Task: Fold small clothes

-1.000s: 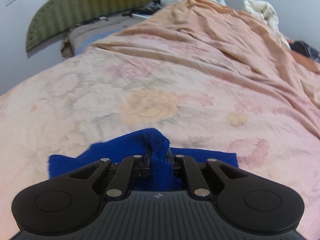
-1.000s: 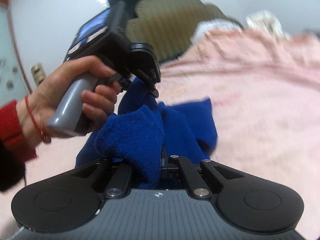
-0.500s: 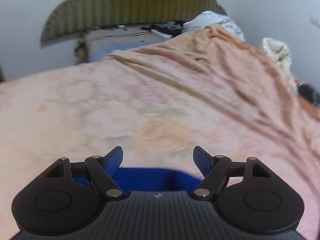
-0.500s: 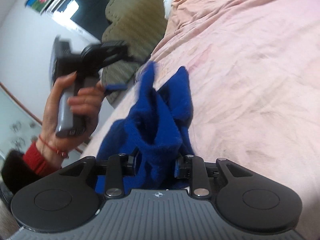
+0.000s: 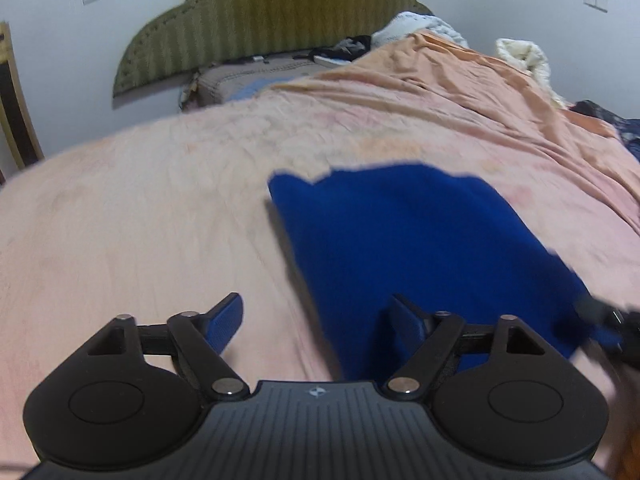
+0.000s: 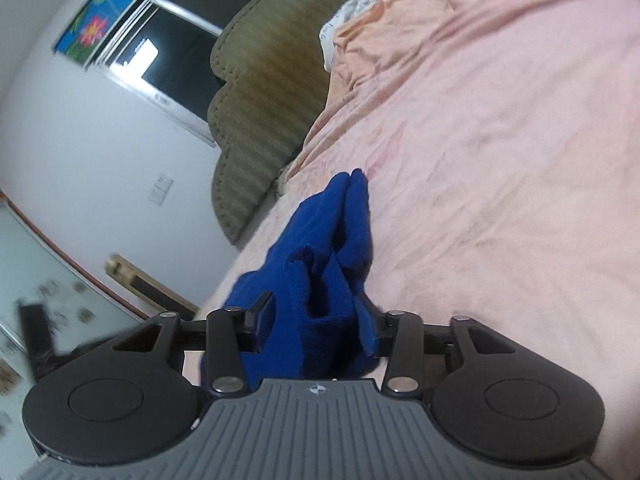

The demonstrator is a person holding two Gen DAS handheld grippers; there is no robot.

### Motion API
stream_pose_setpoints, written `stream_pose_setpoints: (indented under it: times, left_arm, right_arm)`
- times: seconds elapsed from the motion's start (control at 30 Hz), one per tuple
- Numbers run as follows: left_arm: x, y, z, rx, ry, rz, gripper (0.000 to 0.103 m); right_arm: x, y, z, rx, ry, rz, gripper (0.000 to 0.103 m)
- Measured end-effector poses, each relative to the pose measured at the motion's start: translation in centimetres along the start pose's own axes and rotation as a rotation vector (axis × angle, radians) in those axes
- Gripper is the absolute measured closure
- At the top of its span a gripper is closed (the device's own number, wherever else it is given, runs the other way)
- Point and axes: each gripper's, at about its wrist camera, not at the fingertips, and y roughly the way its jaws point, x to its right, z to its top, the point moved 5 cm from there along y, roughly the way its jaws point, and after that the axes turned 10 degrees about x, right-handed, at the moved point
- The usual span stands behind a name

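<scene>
Bed [image 5: 160, 240]: pink floral cover, filling mid-frame.
On it, centre right: blue garment [image 5: 420, 248], lying spread.
Upper right: rumpled orange sheet [image 5: 460, 92].
Top centre: olive headboard [image 5: 260, 20].

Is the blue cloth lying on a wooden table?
No, the blue cloth lies on a bed's pink floral blanket.

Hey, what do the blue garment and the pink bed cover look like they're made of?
Blue garment: likely a soft knit or fleece, matte, with a fuzzy nap and thick, rounded folds. Pink bed cover: probably a thin woven fabric such as cotton, with fine creases and a faded floral print; blur leaves the weave unclear.
</scene>
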Motion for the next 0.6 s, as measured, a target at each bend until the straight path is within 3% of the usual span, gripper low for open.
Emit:
stream_pose_setpoints:
  times: [0.07,0.1,0.13,0.17,0.3,0.37,0.43,0.47,0.5,0.6]
  left_arm:
    - [0.4,-0.4,-1.6,-0.027,-0.003,-0.017,0.020]
    - [0.6,-0.5,-2.2,-0.029,0.011,-0.018,0.020]
    - [0.9,-0.6,-2.7,-0.025,0.029,-0.008,0.020]
    - [1.0,-0.6,-3.0,-0.021,0.048,0.002,0.020]
    - [0.3,-0.4,-2.1,-0.001,0.061,-0.005,0.020]
    - [-0.7,0.3,-1.0,0.011,0.016,-0.014,0.020]
    - [-2.0,1.7,0.2,0.007,-0.062,-0.039,0.020]
    - [-2.7,2.6,0.9,0.001,-0.118,-0.061,0.020]
    - [-3.0,3.3,1.2,-0.003,-0.161,-0.084,0.020]
    - [-4.0,6.0,1.9,-0.030,-0.261,-0.159,0.020]
  right_arm:
    - [-0.3,0.0,-0.1,-0.020,-0.030,-0.011,0.058]
    - [-0.3,0.0,-0.2,-0.029,-0.042,-0.023,0.065]
    - [-0.4,0.2,-0.2,-0.038,-0.058,-0.039,0.081]
    - [-0.3,0.4,-0.3,-0.046,-0.075,-0.064,0.088]
    - [0.1,1.3,-0.2,-0.083,-0.075,-0.099,0.090]
    - [0.0,1.2,0.3,-0.105,-0.105,-0.095,0.082]
    - [0.1,1.2,1.8,-0.092,-0.106,-0.095,0.038]
    - [0.1,1.7,2.8,-0.091,-0.099,-0.077,0.028]
    - [0.2,2.5,3.6,-0.106,-0.094,-0.062,0.021]
    - [0.5,6.3,5.6,-0.192,-0.118,-0.056,0.022]
